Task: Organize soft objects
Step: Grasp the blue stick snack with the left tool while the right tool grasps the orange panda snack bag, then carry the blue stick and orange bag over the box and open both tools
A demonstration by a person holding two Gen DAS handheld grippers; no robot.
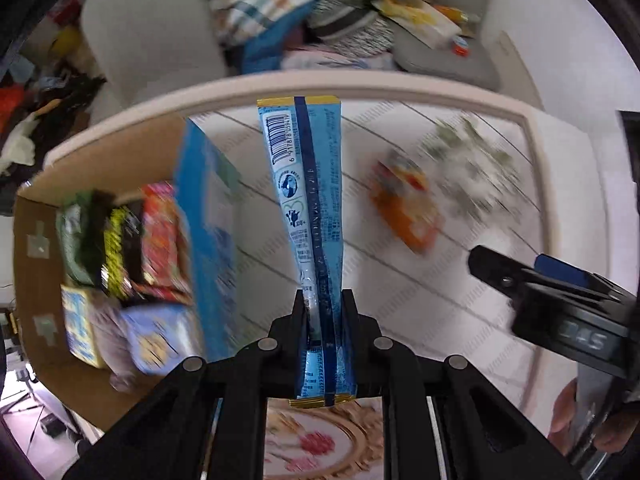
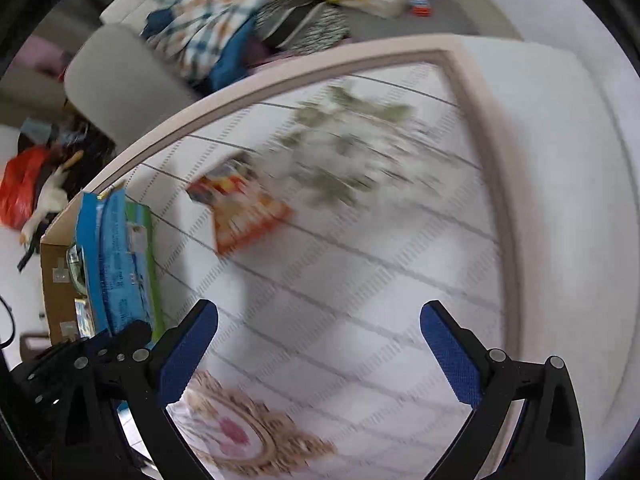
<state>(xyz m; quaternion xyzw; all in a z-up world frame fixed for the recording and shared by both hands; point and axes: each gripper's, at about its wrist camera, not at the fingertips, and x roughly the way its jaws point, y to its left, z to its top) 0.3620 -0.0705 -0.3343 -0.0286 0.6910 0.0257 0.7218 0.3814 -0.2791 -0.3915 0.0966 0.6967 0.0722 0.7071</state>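
Above the white striped bench (image 1: 400,280), the left gripper (image 1: 324,300) fingers clench a blue snack packet (image 1: 308,184), while the right gripper (image 2: 320,320) fingers stand spread, empty.

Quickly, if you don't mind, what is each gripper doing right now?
Left gripper: shut on the blue snack packet.
Right gripper: open, nothing between its fingers.

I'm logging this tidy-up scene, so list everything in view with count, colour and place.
blue packet: one, blue and gold, clamped in left jaws
orange packet: one, orange, on the table
cardboard box: one, brown, table's left end, holding snack packs
blue-green bag: one, upright at box edge
table: one, white, dark stripes
sofa: one, grey, behind, piled with fabrics
left gripper: black, shut
right gripper: black, blue pads, open
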